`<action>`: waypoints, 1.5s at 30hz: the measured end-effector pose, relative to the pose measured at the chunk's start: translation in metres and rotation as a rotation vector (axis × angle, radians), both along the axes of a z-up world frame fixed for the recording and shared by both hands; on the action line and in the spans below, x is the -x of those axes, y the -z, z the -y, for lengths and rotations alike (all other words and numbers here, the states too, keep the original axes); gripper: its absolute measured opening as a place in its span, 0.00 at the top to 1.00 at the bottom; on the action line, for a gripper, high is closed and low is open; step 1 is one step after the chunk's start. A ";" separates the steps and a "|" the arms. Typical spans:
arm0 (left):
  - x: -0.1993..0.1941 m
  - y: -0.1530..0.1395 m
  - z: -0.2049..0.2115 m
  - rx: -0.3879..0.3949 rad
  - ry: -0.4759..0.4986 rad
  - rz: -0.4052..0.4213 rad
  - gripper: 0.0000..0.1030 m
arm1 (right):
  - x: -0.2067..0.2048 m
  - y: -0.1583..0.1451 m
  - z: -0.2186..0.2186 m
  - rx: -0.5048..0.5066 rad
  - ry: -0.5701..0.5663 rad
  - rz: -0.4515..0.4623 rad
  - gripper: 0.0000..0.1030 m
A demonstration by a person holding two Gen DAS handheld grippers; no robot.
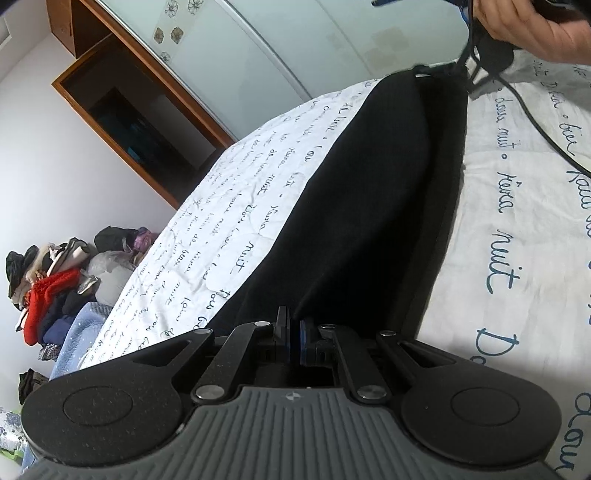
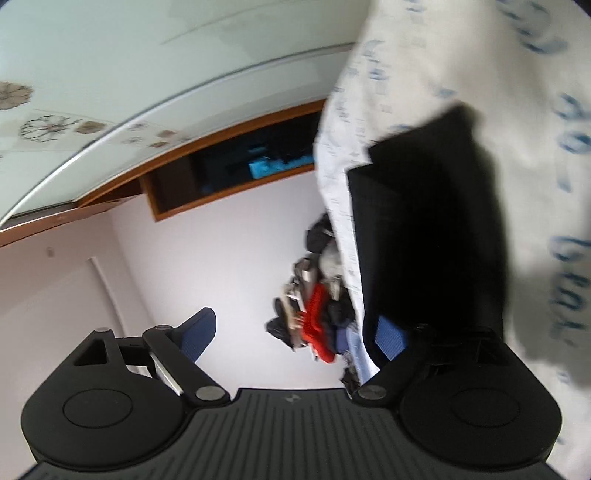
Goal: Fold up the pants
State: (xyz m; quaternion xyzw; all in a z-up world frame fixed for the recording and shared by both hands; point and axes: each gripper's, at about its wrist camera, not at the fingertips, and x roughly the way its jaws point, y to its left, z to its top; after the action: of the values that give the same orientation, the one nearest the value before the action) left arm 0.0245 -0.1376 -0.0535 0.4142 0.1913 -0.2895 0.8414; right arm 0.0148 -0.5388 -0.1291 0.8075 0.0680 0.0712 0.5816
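Observation:
Black pants (image 1: 369, 192) lie stretched long across the bed, folded lengthwise. My left gripper (image 1: 293, 325) is shut on the near end of the pants, the cloth pinched between its pads. At the far end a hand (image 1: 532, 29) holds the other gripper by the pants' far edge. In the right wrist view the pants (image 2: 432, 229) show blurred at the right. My right gripper (image 2: 299, 332) is open, its blue pads (image 2: 389, 338) wide apart, the right pad against the black cloth, nothing held between them.
The bed has a white quilt with blue script (image 1: 509, 206). A black cable (image 1: 535, 122) trails over it at the right. A pile of clothes (image 1: 55, 284) lies beyond the bed's left edge. A wooden shelf unit (image 1: 140, 122) and wardrobe stand behind.

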 end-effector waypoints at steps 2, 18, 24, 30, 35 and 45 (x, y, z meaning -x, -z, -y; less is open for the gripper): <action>0.000 -0.001 -0.001 -0.001 0.000 0.001 0.91 | 0.001 0.005 -0.004 0.013 0.003 -0.035 0.12; -0.005 0.003 0.000 -0.003 0.004 -0.004 0.87 | 0.004 -0.006 0.019 0.284 0.036 -0.315 0.68; -0.005 0.004 0.004 0.005 0.006 -0.012 0.85 | -0.003 -0.017 0.026 0.450 0.002 -0.403 0.96; -0.006 -0.007 -0.001 0.051 -0.010 -0.018 0.85 | 0.008 -0.048 0.026 0.625 0.008 -0.386 0.97; 0.002 -0.012 0.003 0.087 0.023 -0.103 0.82 | 0.024 -0.071 0.029 0.702 -0.010 -0.368 0.97; 0.007 0.008 0.005 0.089 0.013 -0.168 0.73 | 0.024 -0.025 0.048 0.631 -0.072 -0.490 0.96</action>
State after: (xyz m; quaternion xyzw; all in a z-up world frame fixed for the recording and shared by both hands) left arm 0.0174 -0.1422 -0.0616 0.3520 0.2454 -0.3370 0.8381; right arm -0.0095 -0.5869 -0.1039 0.5793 0.2515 -0.1272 0.7648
